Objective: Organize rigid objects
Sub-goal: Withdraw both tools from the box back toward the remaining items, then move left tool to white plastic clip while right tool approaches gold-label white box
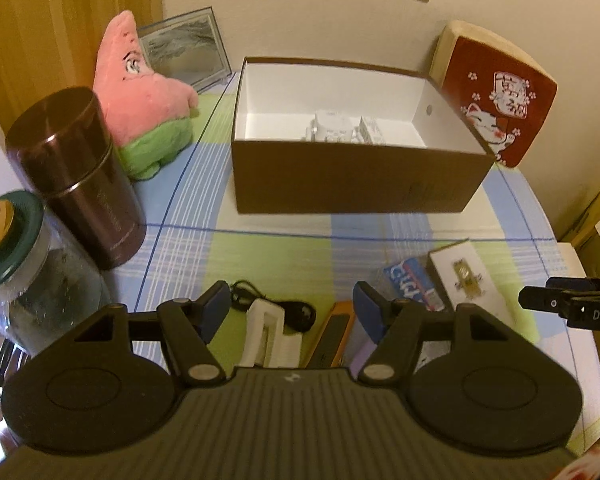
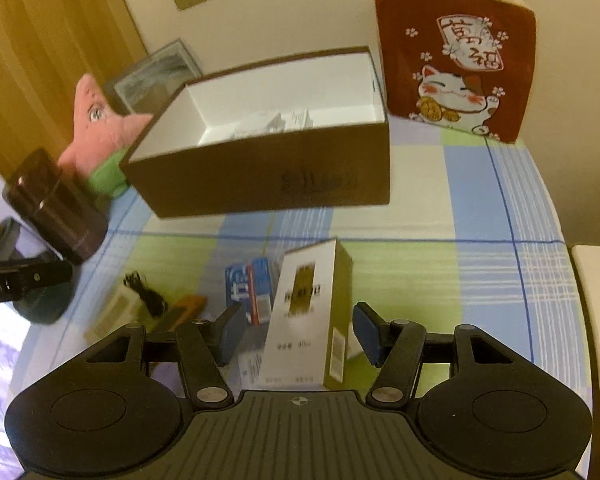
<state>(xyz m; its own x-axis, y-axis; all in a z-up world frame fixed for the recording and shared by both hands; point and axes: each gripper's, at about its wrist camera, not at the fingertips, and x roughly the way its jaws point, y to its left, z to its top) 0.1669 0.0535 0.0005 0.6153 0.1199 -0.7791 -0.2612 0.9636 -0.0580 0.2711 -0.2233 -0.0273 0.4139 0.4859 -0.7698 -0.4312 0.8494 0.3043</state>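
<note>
Brown box [image 1: 340, 176] open on checked desk [image 1: 260, 248], white items inside, perhaps cartons, my left claw [image 1: 288, 312] wide over white holder [image 1: 266, 340], right claw [image 2: 296, 332] wide, astride upright white carton [image 2: 304, 312], untouched.

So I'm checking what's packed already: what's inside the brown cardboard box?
The brown cardboard box holds a couple of small white items on its white floor. Its near wall hides the front of the floor, so anything there cannot be seen.

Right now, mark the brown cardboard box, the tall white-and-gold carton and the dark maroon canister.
Brown cardboard box [image 1: 340, 180], left wrist view, front wall.
Tall white-and-gold carton [image 2: 300, 312], right wrist view, white face.
Dark maroon canister [image 1: 80, 168], left wrist view, side.
</note>
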